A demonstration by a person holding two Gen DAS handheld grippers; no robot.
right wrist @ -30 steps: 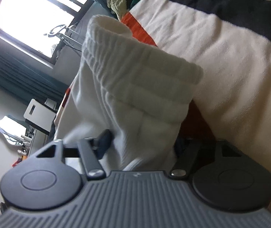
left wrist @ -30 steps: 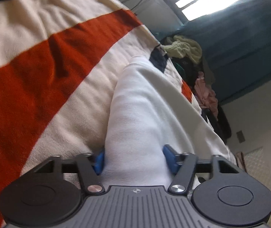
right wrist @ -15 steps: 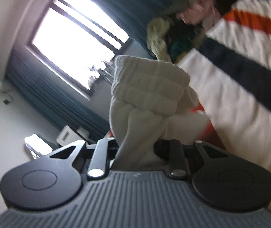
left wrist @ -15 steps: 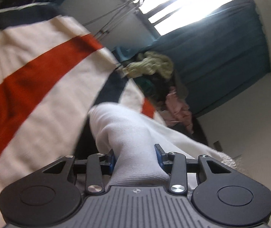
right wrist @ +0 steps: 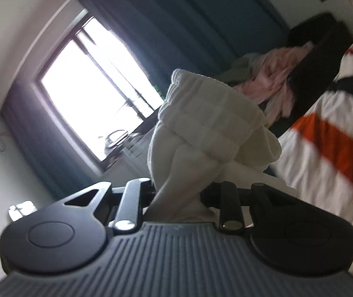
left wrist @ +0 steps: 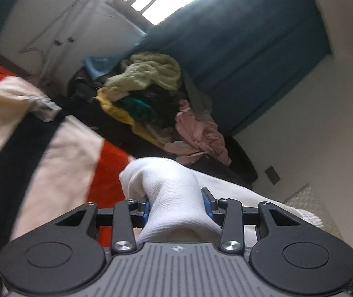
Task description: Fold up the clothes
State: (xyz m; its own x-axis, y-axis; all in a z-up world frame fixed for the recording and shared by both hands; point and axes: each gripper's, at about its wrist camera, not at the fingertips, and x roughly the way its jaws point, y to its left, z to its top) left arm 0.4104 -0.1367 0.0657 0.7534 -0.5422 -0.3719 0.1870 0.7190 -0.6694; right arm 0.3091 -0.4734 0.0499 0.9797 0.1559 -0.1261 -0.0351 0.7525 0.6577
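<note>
White garment (left wrist: pixel 174 198) pinched by both grippers, laundry heap (left wrist: pixel 156 99) behind, perhaps basketed

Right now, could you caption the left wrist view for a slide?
Left gripper shut on white sock above striped blanket, clothes pile behind.

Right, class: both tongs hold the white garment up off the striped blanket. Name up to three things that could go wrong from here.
1. The left tongs pinch only a small bunched end of the white knitted garment, so it may slip free.
2. The right tongs grip a twisted wad below the ribbed cuff, so the fold may come out crooked.
3. The loose laundry pile lies close beyond the orange, black and cream striped blanket; a swing could snag it.
</note>
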